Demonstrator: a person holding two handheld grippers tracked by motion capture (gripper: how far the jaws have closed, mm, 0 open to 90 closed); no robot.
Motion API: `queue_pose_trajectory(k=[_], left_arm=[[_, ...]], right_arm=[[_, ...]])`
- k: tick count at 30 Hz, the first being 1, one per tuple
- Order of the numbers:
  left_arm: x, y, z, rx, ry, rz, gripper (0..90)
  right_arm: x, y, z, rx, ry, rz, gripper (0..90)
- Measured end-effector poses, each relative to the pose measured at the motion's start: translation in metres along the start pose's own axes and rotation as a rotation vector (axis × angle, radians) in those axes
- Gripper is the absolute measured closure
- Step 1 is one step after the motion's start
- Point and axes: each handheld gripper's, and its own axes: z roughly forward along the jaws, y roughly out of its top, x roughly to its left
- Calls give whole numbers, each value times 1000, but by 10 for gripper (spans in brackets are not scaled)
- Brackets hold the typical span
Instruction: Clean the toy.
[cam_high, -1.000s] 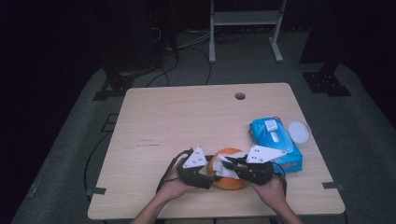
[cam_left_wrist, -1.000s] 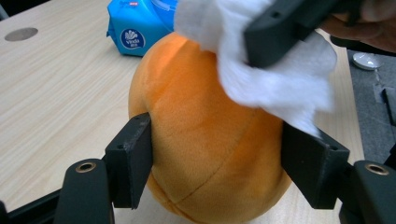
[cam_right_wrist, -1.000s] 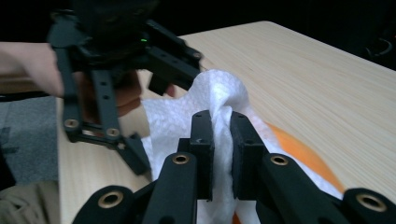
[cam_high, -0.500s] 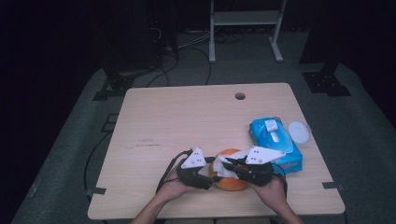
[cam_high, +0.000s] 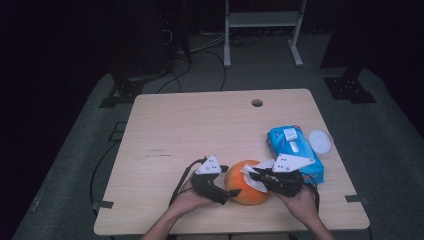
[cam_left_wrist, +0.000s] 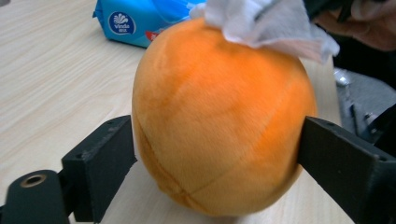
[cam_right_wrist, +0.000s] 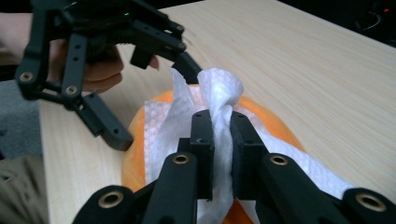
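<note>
Table (cam_high: 200, 125) bears one orange plush ball (cam_high: 246, 189), one wipe (cam_high: 252, 179), one blue pack (cam_high: 292, 150).

I see a pale wooden desk (cam_high: 200, 130) with a small round hole (cam_high: 257, 103) near its far edge. An orange plush ball (cam_high: 247, 189) rests on it near the front edge, a blue wipes pack (cam_high: 292, 150) lies just right of the ball and farther back, and a white round lid (cam_high: 320, 141) sits beyond that pack.

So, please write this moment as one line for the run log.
left gripper: just opened, jaws around orange ball | right gripper: shut on white wipe over ball | wipe pack: beside
</note>
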Motion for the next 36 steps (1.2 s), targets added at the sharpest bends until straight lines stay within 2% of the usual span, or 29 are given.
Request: queue_pose_trajectory(k=[4,7,9,10,11,12,14,15,17,20,22,24,27,29,30,31,33,34,35,36], left_arm=[[2,-1,4,3,-45,-43,110],[0,-2,3,-8,-26,-24,248],[-5,0,0,-25,6,24,310],[-5,0,0,-25,6,24,327],[-10,2,-1,-29,19,60,327],[-16,5,-2,-28,44,109,352],[-22,8,-2,-26,72,161,359],[-24,9,-4,-24,82,180,362],[-25,9,-6,-24,87,188,362],[-23,8,-6,-25,73,182,352],[-21,8,-4,-25,52,156,285],[-17,8,-4,-48,27,117,223],[-9,8,-1,-37,0,31,124],[-2,4,6,-15,-61,-48,100],[-1,2,8,-9,-77,-57,101],[-1,0,9,-6,-96,-63,106],[-5,1,5,-15,-69,-21,213],[-5,1,5,-15,-69,-21,261],[-9,4,1,-21,-35,25,299],[-11,6,0,-28,-22,43,316]], right_arm=[[1,-2,-3,3,23,2,805],[4,0,-3,0,8,-10,805],[7,3,-3,-11,1,-27,805],[10,6,-3,-27,5,-37,805],[10,6,-3,-27,5,-37,805],[17,11,-2,-51,25,-53,805],[22,15,0,-67,32,-70,805],[24,16,1,-75,39,-79,805],[25,18,1,-71,28,-95,806],[14,16,-4,-74,7,-54,806],[4,10,-5,-51,27,-36,804],[-3,4,-6,-26,44,-14,805],[-7,1,-11,-30,66,-11,805],[-6,1,-12,-31,93,-32,804],[-5,0,-11,-33,103,-35,804],[-5,0,-10,-31,106,-35,804],[-3,1,-9,-28,101,-42,804],[-3,1,-9,-28,101,-42,804],[1,4,-10,-45,90,-52,805],[4,6,-10,-59,85,-63,805]])
